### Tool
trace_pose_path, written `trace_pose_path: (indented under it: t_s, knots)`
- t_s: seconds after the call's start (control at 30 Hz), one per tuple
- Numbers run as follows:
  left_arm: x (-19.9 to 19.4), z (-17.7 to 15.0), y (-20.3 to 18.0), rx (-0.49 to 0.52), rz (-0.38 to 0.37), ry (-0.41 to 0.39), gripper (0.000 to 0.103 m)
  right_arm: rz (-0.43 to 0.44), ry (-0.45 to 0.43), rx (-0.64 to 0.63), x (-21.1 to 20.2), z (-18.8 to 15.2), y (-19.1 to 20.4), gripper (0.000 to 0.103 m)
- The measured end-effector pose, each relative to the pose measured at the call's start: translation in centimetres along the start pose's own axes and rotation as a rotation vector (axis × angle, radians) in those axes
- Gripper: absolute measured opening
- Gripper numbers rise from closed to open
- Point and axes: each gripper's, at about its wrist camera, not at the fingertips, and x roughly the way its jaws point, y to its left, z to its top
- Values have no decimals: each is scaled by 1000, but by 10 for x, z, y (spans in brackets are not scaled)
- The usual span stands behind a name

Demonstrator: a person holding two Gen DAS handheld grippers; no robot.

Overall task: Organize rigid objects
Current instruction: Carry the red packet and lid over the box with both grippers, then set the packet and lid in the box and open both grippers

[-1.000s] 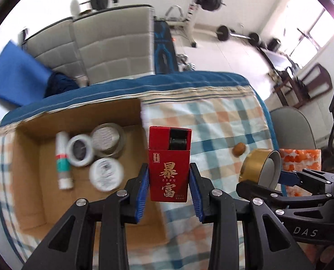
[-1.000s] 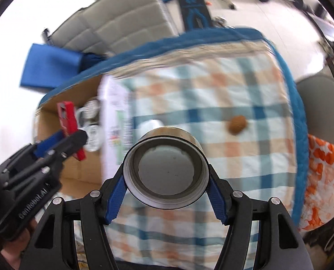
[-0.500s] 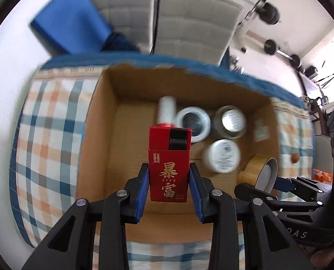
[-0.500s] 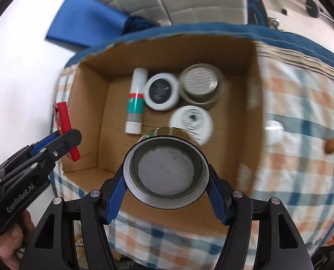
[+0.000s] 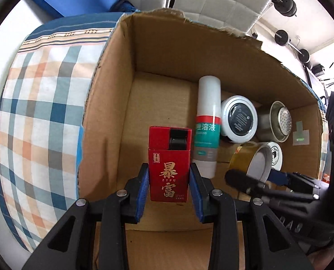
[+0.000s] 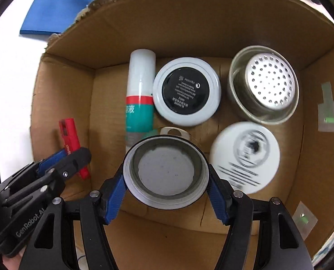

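left tongs (image 5: 168,187) clamped on red box (image 5: 168,168) | right tongs (image 6: 166,187) clamped on gold-rimmed jar (image 6: 165,171) | both over carton (image 6: 212,24)

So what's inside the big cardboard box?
Lying in the cardboard box: a white bottle, a round white jar, a holed metal strainer cup and a white lid. The held gold tin hides some floor.

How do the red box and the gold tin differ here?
The red box is flat-sided with gold lettering; the gold tin is round and shows an open grey inside. The box sits in the left gripper, over the carton's bare side; the tin sits in the right gripper, beside the jars. Both are clamped above the carton floor.
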Motion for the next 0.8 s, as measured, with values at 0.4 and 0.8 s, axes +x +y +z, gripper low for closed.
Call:
trace_pose_path:
  t_s: [0.4,0.8]
  knots:
    - [36,29,0,27,-34,85,32,-33,39,67,12,4,-12,85]
    - [21,31,-2,58,-26,117,54,-63,33,58,-4,-12,-30,87]
